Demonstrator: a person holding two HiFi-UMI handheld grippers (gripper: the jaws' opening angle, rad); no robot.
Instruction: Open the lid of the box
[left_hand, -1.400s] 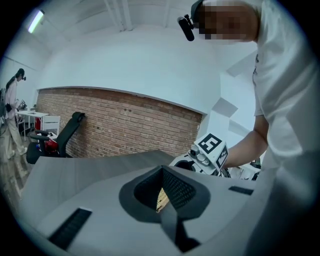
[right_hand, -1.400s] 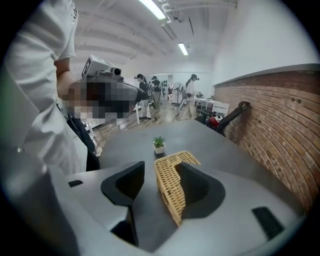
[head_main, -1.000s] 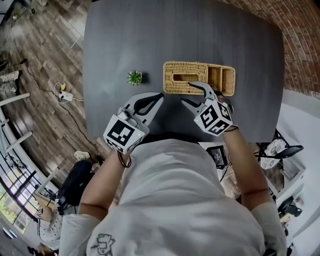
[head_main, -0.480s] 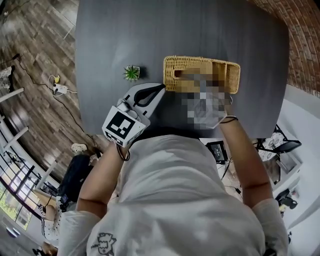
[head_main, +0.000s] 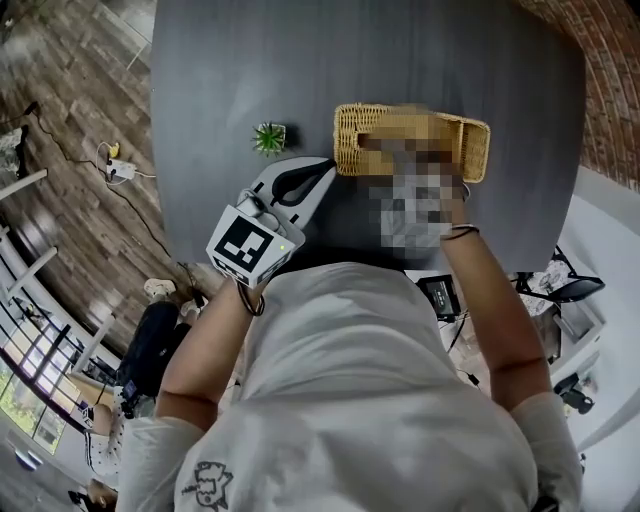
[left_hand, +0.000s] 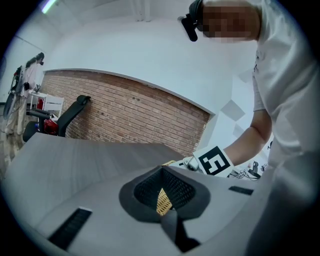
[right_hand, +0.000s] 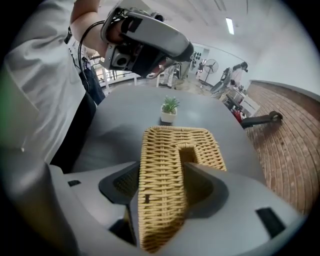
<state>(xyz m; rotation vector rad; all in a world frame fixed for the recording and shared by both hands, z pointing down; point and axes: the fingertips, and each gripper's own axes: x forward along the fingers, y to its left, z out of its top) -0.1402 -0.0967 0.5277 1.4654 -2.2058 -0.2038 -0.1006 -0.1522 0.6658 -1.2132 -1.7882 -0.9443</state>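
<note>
At the near long side of the box (head_main: 352, 148), I note the right gripper (right_hand: 162, 182) clamped on the woven lid (right_hand: 160, 145). One jaw sits down in the lid's slot and the other bears on the outer face, with the wicker strip pinched between them. I judge the slot was chosen because it offers the only edge to hook on an otherwise flat weave. In the head view this gripper is masked, so I cannot confirm there whether the lid has left the box. The box itself rests on the dark table (head_main: 300, 60), and a small potted plant (head_main: 269, 138) stands just to the left of it. The left gripper (head_main: 326, 168) has its jaws together on nothing, with the tips at the box's near left corner. Whether they touch it or stop just short, I cannot tell. My reading is that it is posted there to brace the box against sliding while the lid is raised. Opening appears barely begun.
</note>
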